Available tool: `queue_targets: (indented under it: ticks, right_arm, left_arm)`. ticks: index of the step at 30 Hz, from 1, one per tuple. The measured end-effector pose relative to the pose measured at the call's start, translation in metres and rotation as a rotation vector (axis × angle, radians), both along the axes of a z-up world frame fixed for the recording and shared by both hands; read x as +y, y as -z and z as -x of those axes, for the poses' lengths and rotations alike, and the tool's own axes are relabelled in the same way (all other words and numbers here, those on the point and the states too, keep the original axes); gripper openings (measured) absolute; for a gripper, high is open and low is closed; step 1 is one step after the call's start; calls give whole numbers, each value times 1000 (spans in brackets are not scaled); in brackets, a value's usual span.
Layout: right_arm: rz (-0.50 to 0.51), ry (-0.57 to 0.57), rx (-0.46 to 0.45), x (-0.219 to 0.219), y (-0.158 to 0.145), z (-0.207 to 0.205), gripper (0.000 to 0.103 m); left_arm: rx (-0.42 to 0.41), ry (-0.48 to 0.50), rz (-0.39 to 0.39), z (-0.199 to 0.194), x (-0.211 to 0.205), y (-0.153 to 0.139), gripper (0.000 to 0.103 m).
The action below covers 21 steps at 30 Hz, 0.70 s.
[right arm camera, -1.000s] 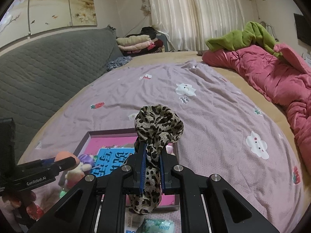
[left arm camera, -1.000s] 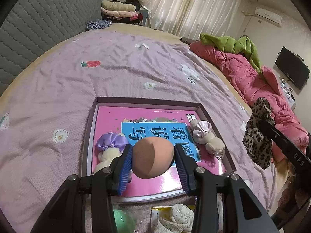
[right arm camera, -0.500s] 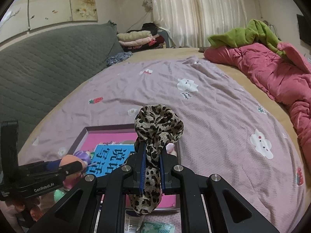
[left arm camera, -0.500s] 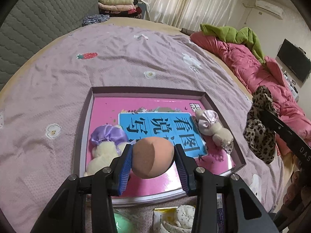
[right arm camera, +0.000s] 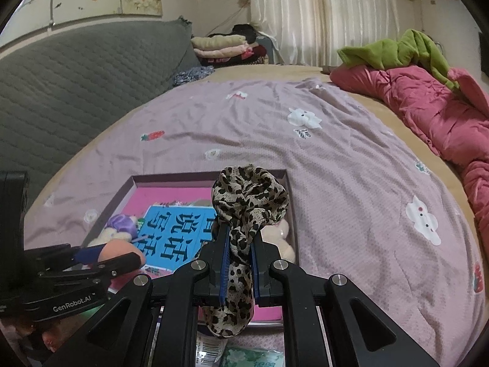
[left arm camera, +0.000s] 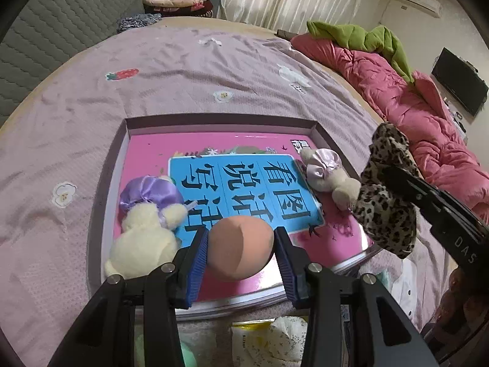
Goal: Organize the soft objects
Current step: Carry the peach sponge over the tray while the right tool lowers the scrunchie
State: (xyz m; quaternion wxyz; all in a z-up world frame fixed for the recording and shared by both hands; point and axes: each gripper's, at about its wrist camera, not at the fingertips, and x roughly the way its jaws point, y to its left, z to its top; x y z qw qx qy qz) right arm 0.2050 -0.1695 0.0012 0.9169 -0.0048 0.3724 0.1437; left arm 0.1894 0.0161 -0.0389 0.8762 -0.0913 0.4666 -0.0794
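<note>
My left gripper (left arm camera: 241, 244) is shut on an orange makeup sponge (left arm camera: 240, 247), held just above the near part of a shallow pink box (left arm camera: 214, 120) on the bed. Inside the box lie a cream plush with a purple bow (left arm camera: 143, 223) at left and a cream plush with a pink bow (left arm camera: 328, 174) at right. My right gripper (right arm camera: 240, 238) is shut on a leopard-print scrunchie (right arm camera: 249, 197), held above the box's right side (right arm camera: 290, 202). The scrunchie also shows in the left wrist view (left arm camera: 386, 189), and the sponge in the right wrist view (right arm camera: 120, 249).
The box sits on a lilac bedspread (left arm camera: 183, 70). A pink quilt (left arm camera: 412, 113) with a green garment (left arm camera: 360, 35) lies along the right. A grey headboard (right arm camera: 76, 70) is at left. Packets and small soft items (left arm camera: 269, 339) lie near me below the box.
Both grippers have moved forward and down toward the box, still holding the sponge and the scrunchie. The box looks larger and nearer in both views.
</note>
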Motion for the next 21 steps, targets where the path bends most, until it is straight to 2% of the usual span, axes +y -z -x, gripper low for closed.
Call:
queue_targets:
  ticks: [13,21]
  right_arm:
    - [76,-63,33,25,27,-3,12]
    - [91,-37,65,17,41,-1,13]
  left_arm:
    - [44,8,1,-2,-2,16,43]
    - [59,0,-1,-3,3,23,43]
